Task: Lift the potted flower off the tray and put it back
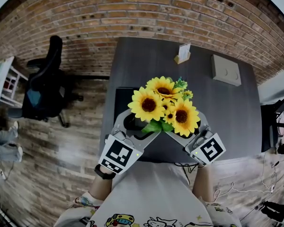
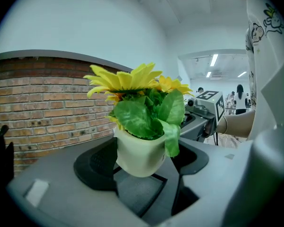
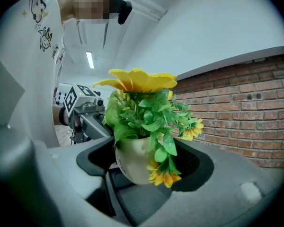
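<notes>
- On my feed the potted flower (image 1: 163, 105) is held between the two grippers, just in front of the person and over the near part of the dark grey table (image 1: 222, 117).
- The left gripper (image 2: 144, 162) is closed on the cream pot: the pot fills the gap between its black pads, with the left pad touching the pot wall.
- The right gripper (image 3: 142, 164) comes in from the opposite side and clamps the same pot. A drooping small bloom and leaves cover its right-hand contact.
- The plant's long axis, from pot base to blossoms, runs close to vertical. The sunflower heads open upward, facing the head camera.
- In the left gripper view the pot rim leans a little toward that view's right. In the right gripper view it looks nearly upright.
- The black tray (image 1: 120, 100) shows only as a dark patch just left of the blooms, which hide the rest.
- I cannot tell whether the pot's base is clear of the tray.
- Further back on the table, well apart from the plant, are a small card stand (image 1: 183, 52) and a flat grey box (image 1: 226, 70).
</notes>
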Demonstrator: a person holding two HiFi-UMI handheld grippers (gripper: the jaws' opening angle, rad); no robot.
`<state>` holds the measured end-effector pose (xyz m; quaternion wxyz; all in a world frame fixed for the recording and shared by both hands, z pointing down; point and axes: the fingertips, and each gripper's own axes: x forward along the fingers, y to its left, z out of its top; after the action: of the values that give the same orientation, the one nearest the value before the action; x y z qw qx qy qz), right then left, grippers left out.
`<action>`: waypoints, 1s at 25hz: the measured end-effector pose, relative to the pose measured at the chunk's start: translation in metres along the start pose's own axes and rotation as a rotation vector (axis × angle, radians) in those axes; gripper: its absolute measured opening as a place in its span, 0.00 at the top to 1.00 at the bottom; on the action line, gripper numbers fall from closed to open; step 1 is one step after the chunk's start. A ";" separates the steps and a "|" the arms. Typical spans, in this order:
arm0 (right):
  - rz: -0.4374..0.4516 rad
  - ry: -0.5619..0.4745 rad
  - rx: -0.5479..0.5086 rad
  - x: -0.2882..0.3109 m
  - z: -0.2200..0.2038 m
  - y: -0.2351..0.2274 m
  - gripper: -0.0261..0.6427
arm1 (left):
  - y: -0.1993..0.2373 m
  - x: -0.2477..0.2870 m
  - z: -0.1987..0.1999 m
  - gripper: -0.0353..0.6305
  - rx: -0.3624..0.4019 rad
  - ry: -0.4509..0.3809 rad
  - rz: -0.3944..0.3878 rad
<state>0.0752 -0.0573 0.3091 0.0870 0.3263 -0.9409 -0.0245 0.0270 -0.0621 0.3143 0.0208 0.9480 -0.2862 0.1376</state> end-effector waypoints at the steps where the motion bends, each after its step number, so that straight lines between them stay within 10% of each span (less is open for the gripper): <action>1: -0.001 0.000 0.001 0.000 -0.001 0.000 0.42 | 0.000 0.000 -0.001 0.40 -0.001 0.001 -0.001; 25: 0.002 0.016 0.035 0.000 -0.008 0.000 0.42 | -0.001 0.003 -0.008 0.40 -0.037 0.007 -0.010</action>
<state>0.0768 -0.0575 0.3170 0.0888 0.3269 -0.9409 -0.0051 0.0284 -0.0621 0.3229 0.0403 0.9484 -0.2839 0.1357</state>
